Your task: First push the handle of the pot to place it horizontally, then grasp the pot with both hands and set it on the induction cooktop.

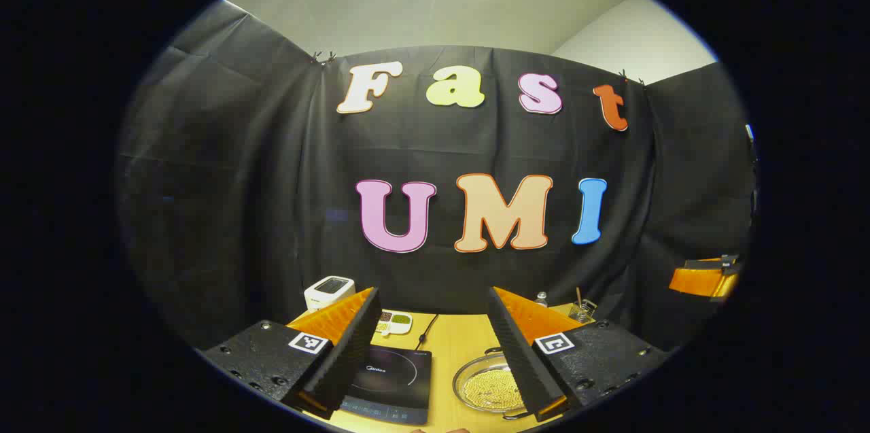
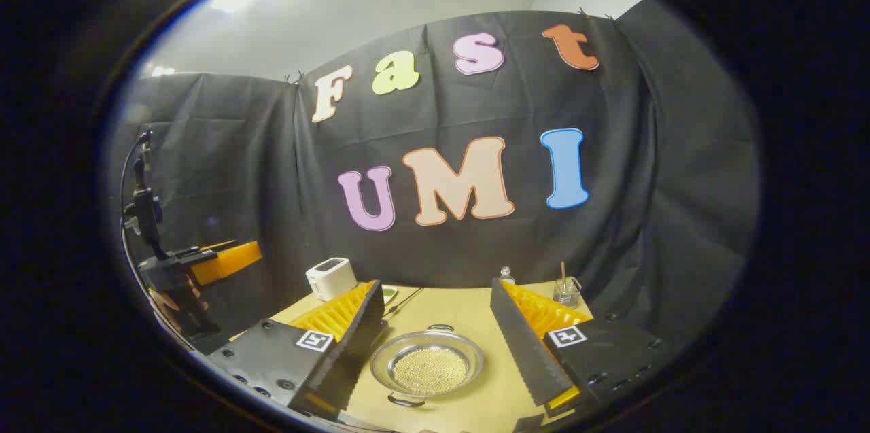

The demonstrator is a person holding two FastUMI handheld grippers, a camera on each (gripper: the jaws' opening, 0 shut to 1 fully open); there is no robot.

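Observation:
A shallow silver pot (image 2: 427, 365) holding pale yellow beads stands on the wooden table (image 2: 462, 314). One of its small loop handles (image 2: 440, 328) points away from me and the other toward me. My right gripper (image 2: 436, 283) hovers open above and in front of it, the pot lying between the two fingers. The black induction cooktop (image 1: 391, 378) lies flat to the left of the pot (image 1: 486, 385). My left gripper (image 1: 431, 293) is open and raised, its right finger covering part of the pot. Neither gripper touches anything.
At the back of the table stand a white appliance (image 1: 329, 291), a small white dish of beans (image 1: 394, 322), a little bottle (image 1: 541, 298) and a glass with a stick (image 1: 581, 310). The cooktop's cord (image 1: 427, 331) runs backward. The black cloth wall closes in the booth.

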